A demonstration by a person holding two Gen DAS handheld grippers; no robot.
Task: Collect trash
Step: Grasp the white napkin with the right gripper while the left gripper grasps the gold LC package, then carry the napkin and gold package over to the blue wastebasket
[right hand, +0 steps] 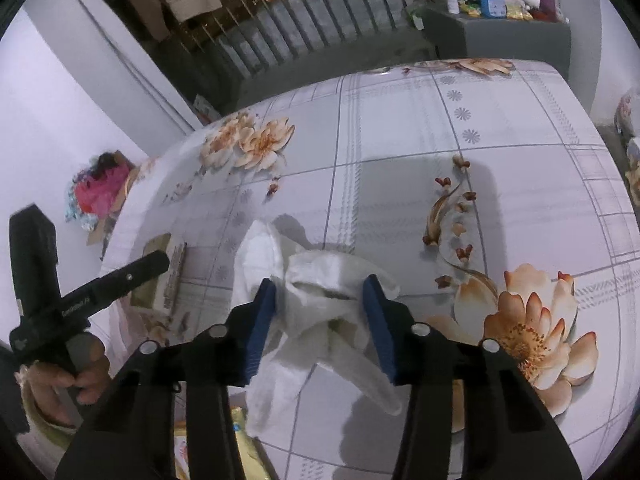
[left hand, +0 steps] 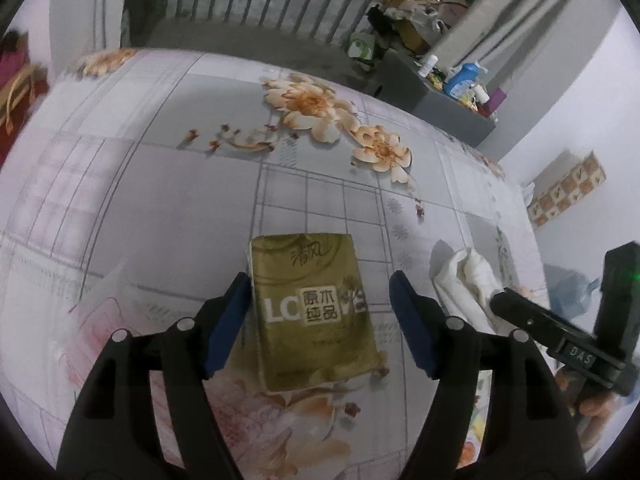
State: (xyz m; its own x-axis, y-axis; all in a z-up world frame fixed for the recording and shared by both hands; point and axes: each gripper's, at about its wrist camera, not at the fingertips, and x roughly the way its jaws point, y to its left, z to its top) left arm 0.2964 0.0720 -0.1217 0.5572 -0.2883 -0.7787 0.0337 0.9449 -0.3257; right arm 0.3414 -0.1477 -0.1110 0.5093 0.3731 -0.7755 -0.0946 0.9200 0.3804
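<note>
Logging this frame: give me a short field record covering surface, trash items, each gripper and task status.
surface: bed sheet with a floral print
item 1: gold tissue pack, lying flat
item 2: crumpled white tissue
left gripper: open, jaws astride the tissue pack, a gap showing on its right side
right gripper: jaws on both sides of the white tissue, pads at its edges; a firm grip cannot be told
status: neither item lifted off the sheet yet

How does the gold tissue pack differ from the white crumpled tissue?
The gold rectangular tissue pack is flat, printed and firm-edged; the white crumpled tissue is plain, bunched and shapeless. Both lie on the floral tablecloth, each between a tool's blue pads.
</note>
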